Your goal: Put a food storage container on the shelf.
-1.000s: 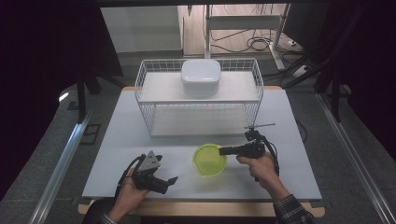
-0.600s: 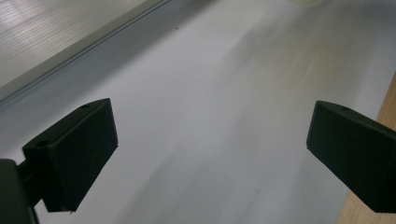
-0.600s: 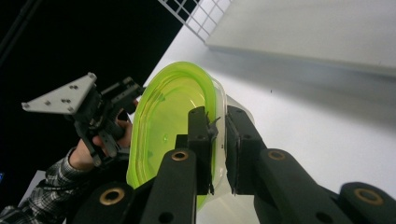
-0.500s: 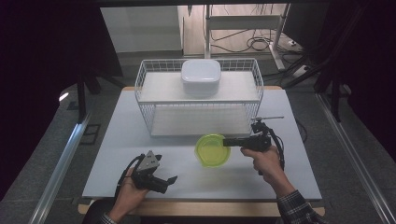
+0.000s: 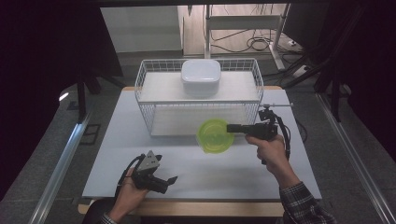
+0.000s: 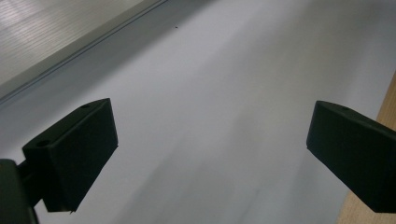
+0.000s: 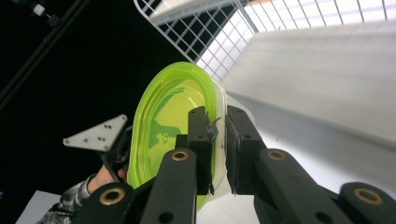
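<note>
**Green bowl held off the table at the rack's near side**

At the near left of the white table (image 5: 116,140), the left gripper (image 5: 173,179) lay low over the surface in the person's left hand (image 5: 128,196), its grey three-cornered plate (image 5: 149,161) on top. Its jaws stood wide apart with nothing between them; in the left gripper view only bare white table showed in the gap, with the wooden table edge (image 6: 387,107) at the far right of that view.

Farther back, across the middle of the table, stood the white wire rack (image 5: 144,100). On its upper shelf sat a white lidded container (image 5: 201,74), toward the middle of the shelf.

Just in front of the rack's near right corner hung the green bowl (image 5: 214,135), clear of the table and tilted so that its inside faced up toward the high camera. The right gripper (image 5: 229,128) pointed left and was clamped on the bowl's right rim. In the right gripper view the two black jaws stood close together with the bowl's (image 7: 163,121) wall pinched between them, one pad inside and one outside.

At the right, the person's right hand (image 5: 271,149) held that gripper level, a plaid sleeve (image 5: 299,205) showing at the near edge, and a black cable (image 5: 285,135) looped down beside the wrist.
</note>
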`<state>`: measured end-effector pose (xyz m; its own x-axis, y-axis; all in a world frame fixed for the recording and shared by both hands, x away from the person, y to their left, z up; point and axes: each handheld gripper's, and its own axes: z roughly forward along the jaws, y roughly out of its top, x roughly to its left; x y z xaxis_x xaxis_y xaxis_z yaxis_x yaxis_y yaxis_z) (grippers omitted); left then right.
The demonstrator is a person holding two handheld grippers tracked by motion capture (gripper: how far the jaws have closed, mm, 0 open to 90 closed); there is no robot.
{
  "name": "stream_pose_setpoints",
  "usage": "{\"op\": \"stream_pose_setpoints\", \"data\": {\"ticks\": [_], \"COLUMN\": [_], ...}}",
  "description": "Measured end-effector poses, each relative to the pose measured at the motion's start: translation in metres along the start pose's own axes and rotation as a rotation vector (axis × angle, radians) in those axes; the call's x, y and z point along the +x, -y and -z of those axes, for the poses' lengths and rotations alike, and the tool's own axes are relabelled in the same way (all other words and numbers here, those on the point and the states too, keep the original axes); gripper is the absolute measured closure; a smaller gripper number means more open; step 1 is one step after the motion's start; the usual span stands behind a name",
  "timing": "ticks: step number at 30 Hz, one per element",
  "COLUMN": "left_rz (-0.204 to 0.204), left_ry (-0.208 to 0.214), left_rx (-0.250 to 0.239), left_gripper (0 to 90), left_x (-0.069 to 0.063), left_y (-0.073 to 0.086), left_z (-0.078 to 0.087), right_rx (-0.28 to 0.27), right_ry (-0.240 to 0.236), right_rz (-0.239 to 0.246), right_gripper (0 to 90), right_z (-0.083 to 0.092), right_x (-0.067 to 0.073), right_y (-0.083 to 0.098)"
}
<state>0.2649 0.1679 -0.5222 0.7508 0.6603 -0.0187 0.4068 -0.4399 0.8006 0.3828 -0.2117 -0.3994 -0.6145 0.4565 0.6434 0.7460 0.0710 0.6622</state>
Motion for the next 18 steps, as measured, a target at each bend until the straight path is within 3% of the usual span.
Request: {"op": "stream_pose_setpoints", "data": {"ticks": [18], "left_rz": [0.005], "left_ry": [0.004], "left_rx": [-0.005], "left_gripper": [1.9], "left_x": [0.001], "left_y": [0.001], "left_z": [-0.001], "right_rx": [-0.086], "right_ry": [-0.002], "right_rz": [0.039], "right_gripper": [82.0], "right_z": [0.013], "right_x": [0.027], "right_y": [-0.049]}}
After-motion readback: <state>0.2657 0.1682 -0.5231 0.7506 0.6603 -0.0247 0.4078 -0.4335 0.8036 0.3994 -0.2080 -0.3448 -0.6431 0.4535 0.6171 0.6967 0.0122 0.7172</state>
